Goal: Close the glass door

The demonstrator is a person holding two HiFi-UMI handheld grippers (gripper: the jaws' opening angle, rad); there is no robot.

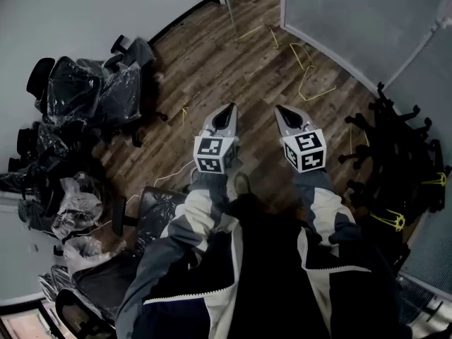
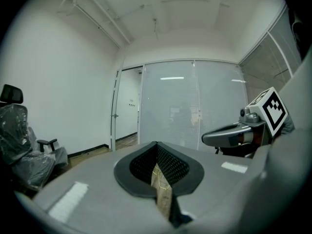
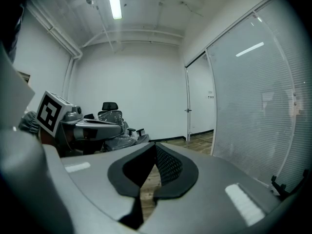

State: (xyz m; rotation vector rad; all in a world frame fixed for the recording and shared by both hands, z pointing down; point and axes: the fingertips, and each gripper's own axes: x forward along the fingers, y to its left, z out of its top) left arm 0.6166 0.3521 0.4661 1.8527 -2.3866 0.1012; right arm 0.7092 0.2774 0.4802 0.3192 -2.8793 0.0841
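The glass door [image 2: 127, 115] is standing at the left end of the frosted glass wall [image 2: 195, 106], its handle on the metal edge next to the white wall, across the wooden floor [image 1: 212, 69] and well apart from both tools. The left tool [image 1: 227, 111] and the right tool [image 1: 282, 113] are pointing side by side toward that end of the room, each clenched tight and grasping nothing. Plastic-wrapped chairs [image 1: 92, 90] are sitting along the left wall.

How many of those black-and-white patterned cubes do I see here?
2. One cube sits on the left tool, the other cube on the right tool, side by side. No others show.
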